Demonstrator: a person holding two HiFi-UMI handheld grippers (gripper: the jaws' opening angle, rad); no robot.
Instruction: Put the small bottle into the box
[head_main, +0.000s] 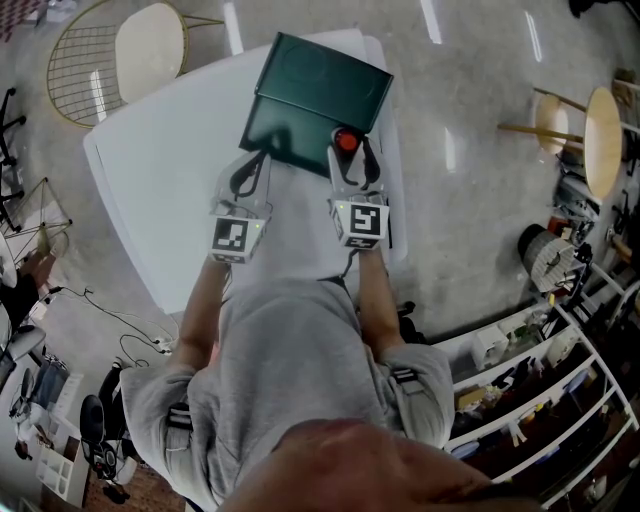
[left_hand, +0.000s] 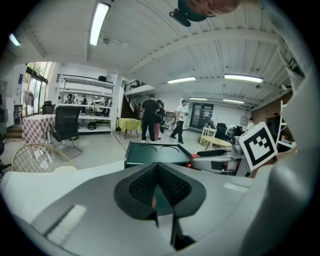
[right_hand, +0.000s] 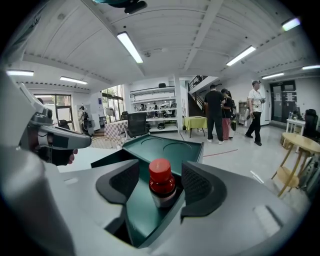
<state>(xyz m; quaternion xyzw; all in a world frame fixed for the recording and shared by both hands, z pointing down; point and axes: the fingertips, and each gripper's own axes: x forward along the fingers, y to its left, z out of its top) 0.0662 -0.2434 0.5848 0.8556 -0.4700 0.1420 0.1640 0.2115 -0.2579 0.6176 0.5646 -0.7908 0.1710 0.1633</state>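
The dark green box (head_main: 300, 110) lies open on the white table (head_main: 160, 170), its lid raised at the far side. A small bottle (head_main: 345, 140) with a red cap stands upright inside the box at its near right corner. My right gripper (head_main: 348, 150) is open around the bottle (right_hand: 161, 182), and a gap shows on each side of it. My left gripper (head_main: 252, 158) is at the box's near left edge with its fingertips together. In the left gripper view a sliver of green shows between its pads (left_hand: 142, 187); I cannot tell if they pinch the box (left_hand: 155, 152).
A wire chair (head_main: 120, 50) with a pale seat stands beyond the table's far left corner. Round wooden stools (head_main: 590, 130) and white shelving (head_main: 540, 390) fill the right side. Several people (right_hand: 217, 115) stand far off in the room.
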